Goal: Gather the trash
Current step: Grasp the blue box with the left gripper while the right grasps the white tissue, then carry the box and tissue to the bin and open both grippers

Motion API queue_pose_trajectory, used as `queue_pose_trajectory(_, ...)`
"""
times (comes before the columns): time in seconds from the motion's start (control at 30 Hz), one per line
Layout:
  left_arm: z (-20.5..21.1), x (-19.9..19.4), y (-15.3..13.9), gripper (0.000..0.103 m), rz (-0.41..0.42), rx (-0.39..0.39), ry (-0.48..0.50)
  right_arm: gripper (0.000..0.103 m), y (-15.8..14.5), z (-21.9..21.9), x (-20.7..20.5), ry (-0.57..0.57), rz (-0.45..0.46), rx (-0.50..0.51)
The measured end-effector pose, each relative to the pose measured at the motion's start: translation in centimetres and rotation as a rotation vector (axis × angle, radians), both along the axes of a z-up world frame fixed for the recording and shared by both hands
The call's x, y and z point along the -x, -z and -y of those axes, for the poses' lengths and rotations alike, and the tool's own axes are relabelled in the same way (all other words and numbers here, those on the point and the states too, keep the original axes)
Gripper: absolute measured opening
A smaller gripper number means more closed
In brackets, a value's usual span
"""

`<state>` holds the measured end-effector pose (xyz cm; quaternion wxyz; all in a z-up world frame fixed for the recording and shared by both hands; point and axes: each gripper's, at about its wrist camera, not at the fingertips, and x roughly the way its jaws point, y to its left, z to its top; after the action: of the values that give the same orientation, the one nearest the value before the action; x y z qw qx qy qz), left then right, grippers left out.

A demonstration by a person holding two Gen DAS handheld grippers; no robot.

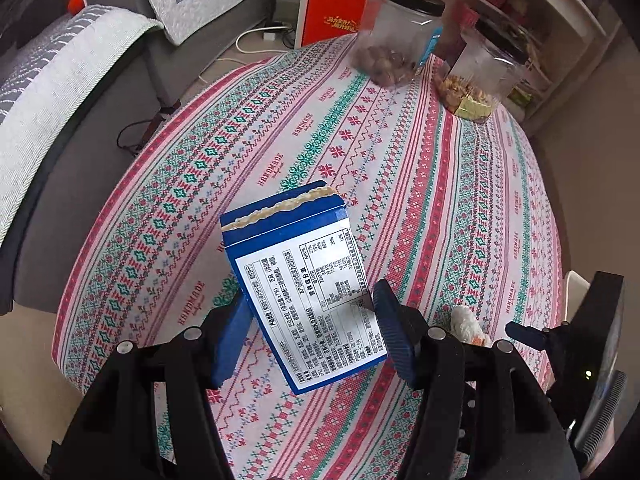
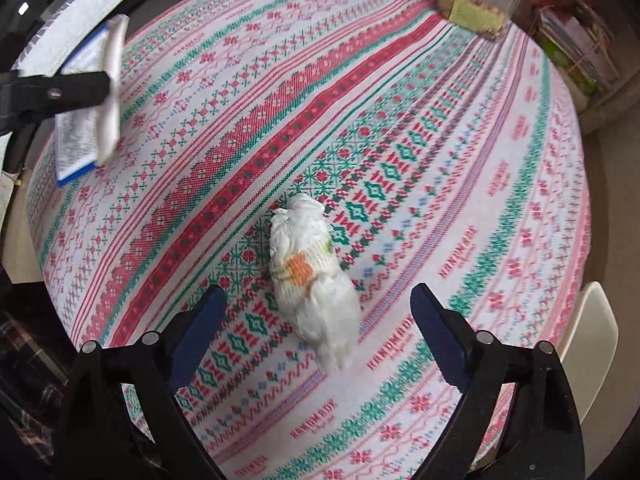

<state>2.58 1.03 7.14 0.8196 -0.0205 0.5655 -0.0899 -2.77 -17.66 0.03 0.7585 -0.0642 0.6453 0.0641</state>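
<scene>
The left gripper clamped a blue carton, lifted and tilted above the patterned tablecloth. The right gripper stood open around a crumpled white wrapper lying on the tablecloth, fingers not touching it.
</scene>
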Motion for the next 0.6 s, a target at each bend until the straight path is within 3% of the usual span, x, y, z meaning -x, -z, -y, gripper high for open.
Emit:
queue_pose_trajectory(0.13,-1.6,-0.5,0.0,0.060,0.001,-0.001,-0.009,0.074,1.0,-0.9,-0.7,-0.016,-0.011,0.007)
queue_pose_trajectory(0.17,-2.0,-0.6,0.1,0.060,0.002,0.002,-0.013,0.057,0.7,-1.1,-0.8,-0.022,0.002,0.000)
queue_pose_trajectory(0.23,-2.7,-0.9,0.2,0.060,0.005,0.002,-0.020,0.035,0.2,-1.2,-1.3,-0.019,0.019,-0.014)
queue_pose_trajectory(0.43,-3.9,-2.1,0.1,0.060,0.015,0.005,-0.040,0.035,-1.7,-0.3,-3.3,0.058,0.074,-0.125)
queue_pose_trajectory(0.6,-3.6,-2.4,-0.5,0.060,0.068,-0.018,-0.030,0.035,-4.8,-0.1,-4.7,0.118,0.205,-0.188)
